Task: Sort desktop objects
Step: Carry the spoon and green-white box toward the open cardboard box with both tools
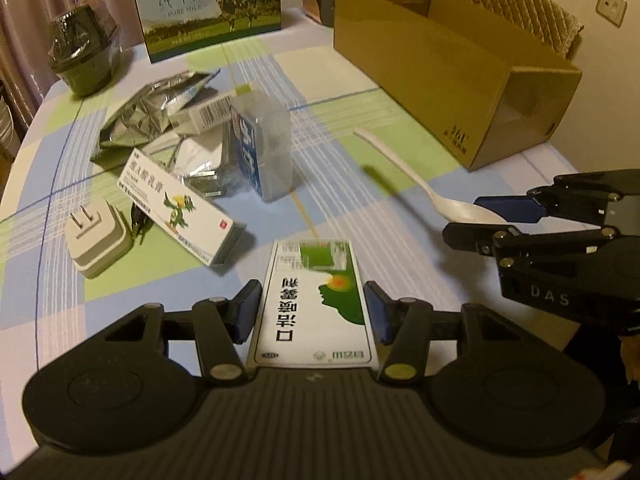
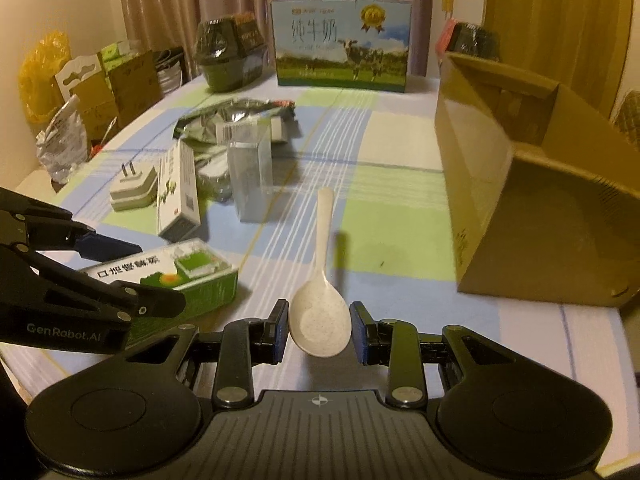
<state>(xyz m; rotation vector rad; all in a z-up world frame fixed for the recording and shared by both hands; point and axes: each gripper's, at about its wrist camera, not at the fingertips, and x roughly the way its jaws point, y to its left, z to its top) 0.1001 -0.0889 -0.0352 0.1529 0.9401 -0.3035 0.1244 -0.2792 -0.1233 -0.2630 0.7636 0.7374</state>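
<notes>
The left gripper is seen with its fingers spread on either side of a green and white box, which lies flat on the checked tablecloth. Small gaps can be made out between the pads and the box sides, so nothing is clamped there.

The right gripper is parted as well, with the bowl of a white spoon sitting between the fingers. No contact with the spoon is visible, though the blur makes it a bit hard to be sure. The spoon's handle is pointed away from the gripper, toward the middle of the table.

An open cardboard box is placed on the right side, well apart from the spoon. Further left a loose pile is spread out: a clear plastic case standing upright, a long white carton with a green cartoon figure, a white plug adapter just beside it, and crumpled silver foil bags behind. A milk carton box and a dark wrapped bowl are set at the far edge.
</notes>
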